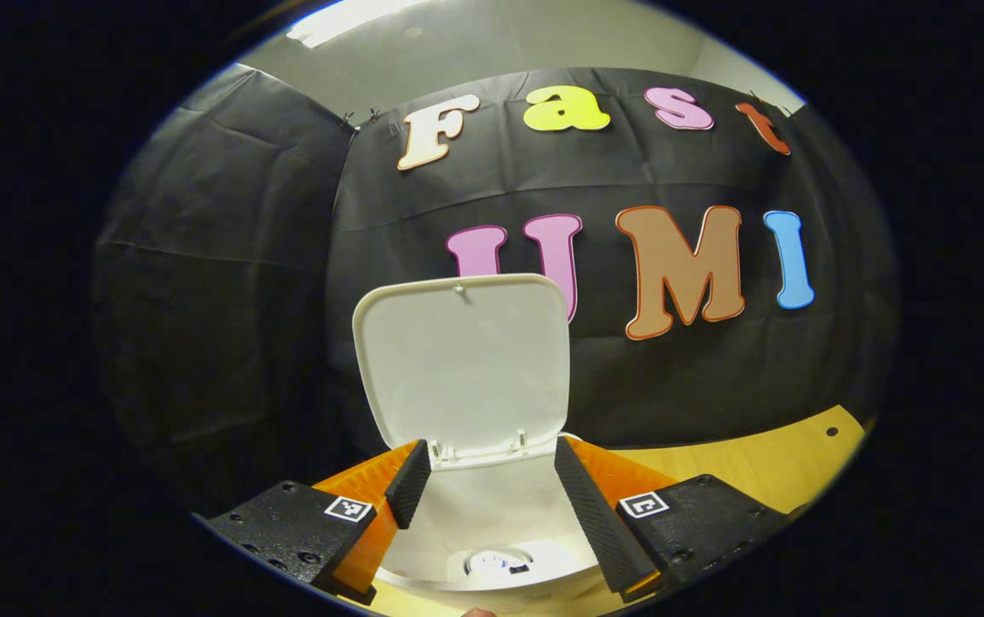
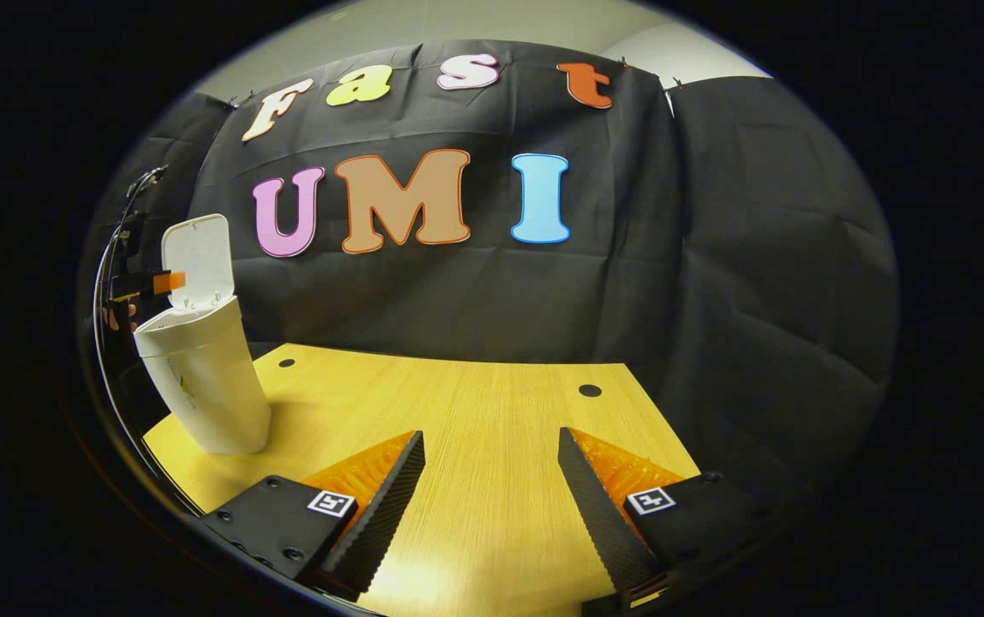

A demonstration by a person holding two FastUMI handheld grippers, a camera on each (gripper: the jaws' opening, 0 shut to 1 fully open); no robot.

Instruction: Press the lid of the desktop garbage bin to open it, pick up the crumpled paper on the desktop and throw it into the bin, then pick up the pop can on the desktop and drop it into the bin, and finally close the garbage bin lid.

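Gaping bin (image 1: 492,514), lid (image 1: 466,360) upright, can (image 1: 496,563) inside

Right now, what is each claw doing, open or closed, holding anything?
Left claw: open, empty, over the open garbage bin.
Right claw: open, empty, above the wooden desktop.
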